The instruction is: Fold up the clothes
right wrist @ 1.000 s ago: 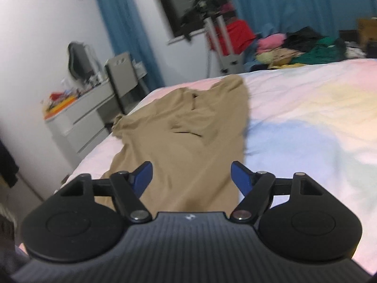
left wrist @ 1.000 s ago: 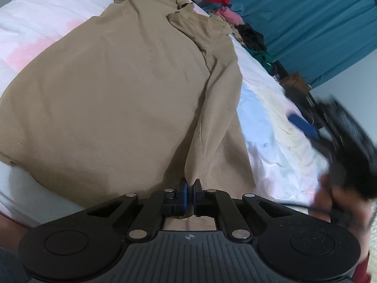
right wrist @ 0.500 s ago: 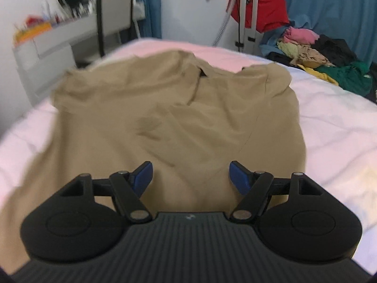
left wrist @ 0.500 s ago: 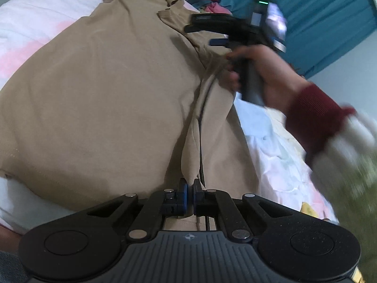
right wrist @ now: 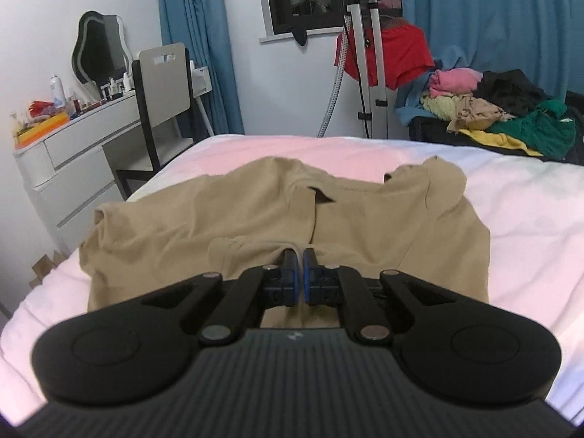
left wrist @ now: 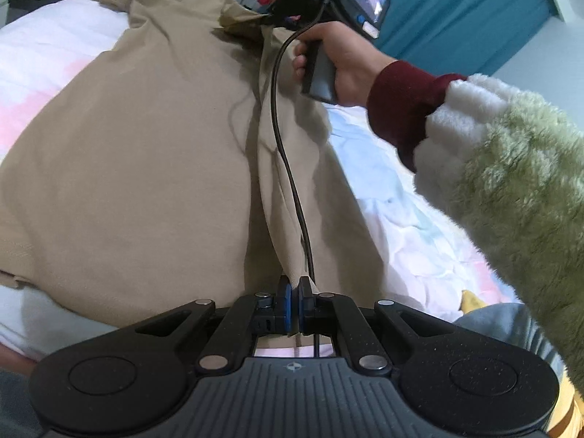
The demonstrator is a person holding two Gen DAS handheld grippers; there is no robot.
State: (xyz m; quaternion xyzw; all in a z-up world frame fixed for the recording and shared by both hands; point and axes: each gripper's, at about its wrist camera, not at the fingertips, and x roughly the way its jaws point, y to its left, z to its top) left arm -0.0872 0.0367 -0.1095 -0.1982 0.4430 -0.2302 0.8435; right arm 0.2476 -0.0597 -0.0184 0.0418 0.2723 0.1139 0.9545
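Observation:
A tan shirt (left wrist: 146, 168) lies spread on the bed, its collar end far from me. My left gripper (left wrist: 294, 284) is shut on the shirt's near hem, where a raised fold runs away from the pads. In the right wrist view the same tan shirt (right wrist: 365, 211) fills the middle, and my right gripper (right wrist: 299, 257) is shut on a pinched ridge of cloth near the sleeve and shoulder. The left wrist view shows the right gripper (left wrist: 277, 18) from behind, held by a hand (left wrist: 346, 62) at the far end of the fold, cable trailing toward me.
The bed sheet (right wrist: 529, 219) is pastel pink and white. A pile of clothes (right wrist: 492, 109) sits beyond the bed at right, a steamer stand (right wrist: 365, 54) behind it, a white dresser (right wrist: 73, 146) and chair at left. A fluffy green sleeve (left wrist: 511, 189) crosses the right side.
The right gripper swung in over the shirt from the right, reached the sleeve area and went from open to shut on the cloth. The left gripper stayed shut on the hem, which is pulled tauter.

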